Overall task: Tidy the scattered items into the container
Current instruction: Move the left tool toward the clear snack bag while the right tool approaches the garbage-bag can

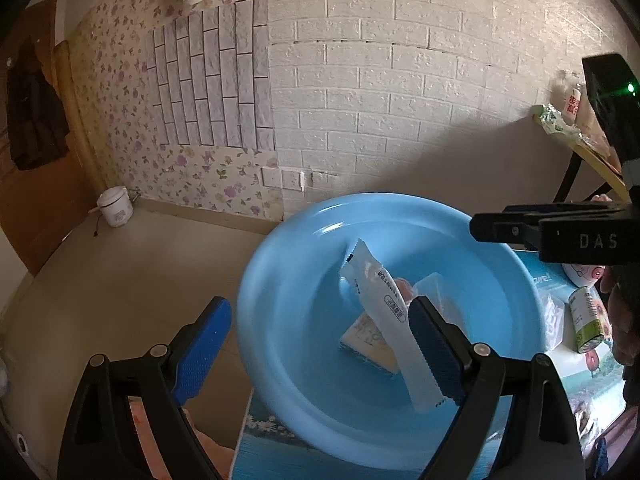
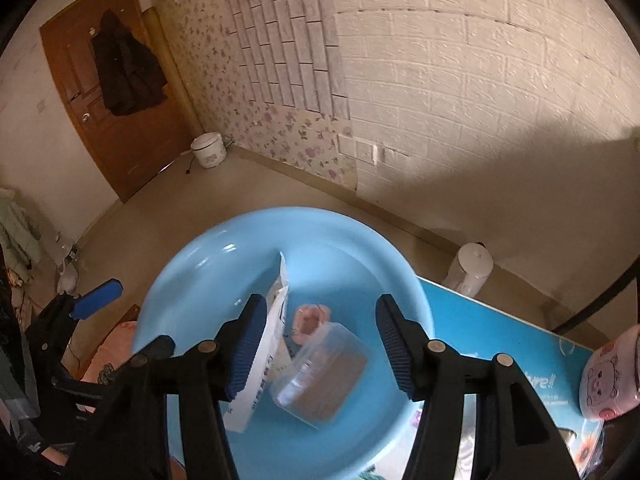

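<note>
Basin (image 1: pixel 304 360), light blue and round, stands on our surface (image 2: pixel 500 332) with the blue printed cover. In it we see a clear plastic box (image 2: pixel 320 380), a long white sachet (image 1: pixel 394 312) and a small pink item (image 2: pixel 308 322). Our left tool (image 1: pixel 316 356) is wide apart over the basin's near rim. Our right tool (image 2: pixel 320 354) is also apart above the box, gripping nothing.
</note>
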